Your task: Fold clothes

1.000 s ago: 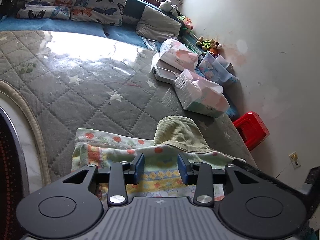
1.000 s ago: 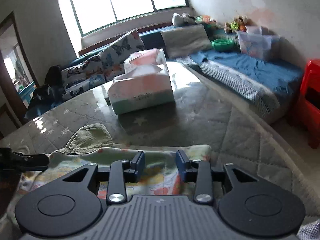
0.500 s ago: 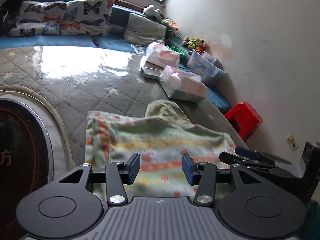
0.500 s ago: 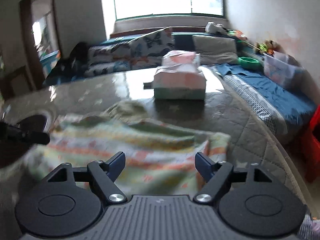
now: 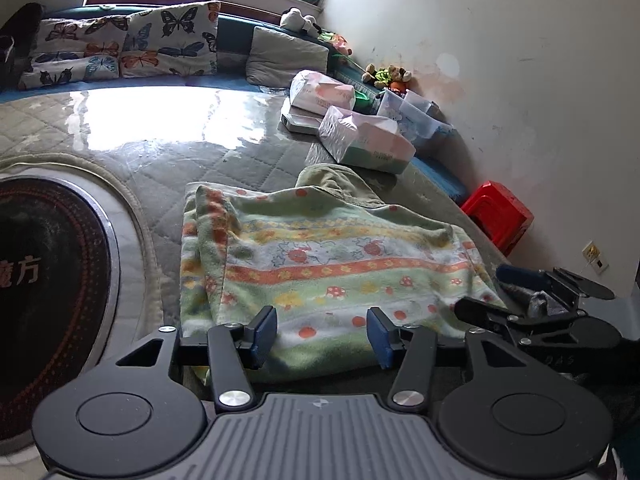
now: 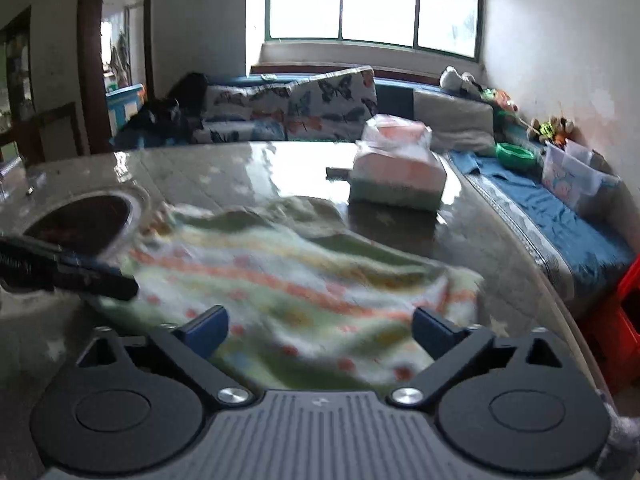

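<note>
Most of both views is filled by a wide table under a grey quilted star-print cover (image 5: 120,148) with a glossy clear sheet over it. On its near part lies the folded pastel striped fleece garment with mushroom and dot prints (image 5: 320,264), spread flat, with an olive-green corduroy piece (image 5: 332,180) sticking out from under its far edge. To the garment's left sits a round black cooktop ringed in steel (image 5: 48,280), set into the table. Beyond the garment stand two plastic-wrapped packs of tissues (image 5: 364,136), one behind the other, near the table's far right edge. A red plastic stool (image 5: 498,216) stands on the floor by the white wall. The left gripper (image 5: 322,332) hovers over the garment's near edge, its blue-padded jaws opening, with nothing pinched between them. The right gripper (image 6: 320,330) also hangs above the near edge, further right, its jaws opening wide and empty; the cloth lies below them.
</note>
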Demonstrator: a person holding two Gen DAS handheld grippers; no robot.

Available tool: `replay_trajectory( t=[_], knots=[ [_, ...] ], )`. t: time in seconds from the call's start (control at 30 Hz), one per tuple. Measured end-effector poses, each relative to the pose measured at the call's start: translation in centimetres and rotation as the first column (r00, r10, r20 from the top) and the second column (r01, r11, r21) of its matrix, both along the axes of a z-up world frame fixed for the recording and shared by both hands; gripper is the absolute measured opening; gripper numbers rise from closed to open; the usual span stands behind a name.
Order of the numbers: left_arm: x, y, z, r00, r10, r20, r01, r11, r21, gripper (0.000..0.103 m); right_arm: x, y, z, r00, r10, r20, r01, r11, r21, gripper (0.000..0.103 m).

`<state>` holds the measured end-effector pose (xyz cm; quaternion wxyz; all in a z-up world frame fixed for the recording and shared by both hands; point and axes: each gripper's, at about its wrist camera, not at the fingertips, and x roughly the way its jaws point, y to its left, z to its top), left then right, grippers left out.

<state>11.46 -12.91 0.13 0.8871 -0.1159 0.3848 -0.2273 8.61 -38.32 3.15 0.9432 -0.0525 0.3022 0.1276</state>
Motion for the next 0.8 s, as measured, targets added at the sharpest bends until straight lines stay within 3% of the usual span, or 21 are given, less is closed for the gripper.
replay_trajectory(
  t=[0.2, 0.27, 0.43, 0.63, 0.8],
  knots=[
    [-0.9, 1.0, 0.5, 1.000, 0.031, -0.001, -0.031, 0.999, 0.016, 0.068, 1.0, 1.9, -1.8, 0.999, 0.012, -0.046, -0.013, 1.000, -0.023, 0.103],
    [-1.3, 1.4, 0.6, 0.999, 0.045, 0.002, -0.045, 0.999, 0.023, 0.078, 1.0, 2.1, -2.7, 0.998, 0.011, -0.070, -0.014, 0.999, -0.030, 0.103],
    [-2.1, 2.6, 0.6, 0.996, 0.084, -0.004, -0.084, 0.996, 0.042, 0.083, 0.9, 2.3, -2.5, 0.996, 0.002, -0.088, -0.005, 1.000, -0.027, 0.103],
    [-2.7, 3.7, 0.6, 0.993, 0.117, -0.003, -0.117, 0.992, 0.043, 0.094, 1.5, 4.2, -0.9, 0.998, 0.054, -0.033, -0.055, 0.998, -0.022, 0.103],
    [-2.8, 4.2, 0.5, 0.990, 0.139, -0.018, -0.139, 0.989, 0.042, 0.100, 2.6, 6.4, -2.1, 0.995, 0.086, -0.057, -0.088, 0.996, -0.032, 0.103]
  ],
)
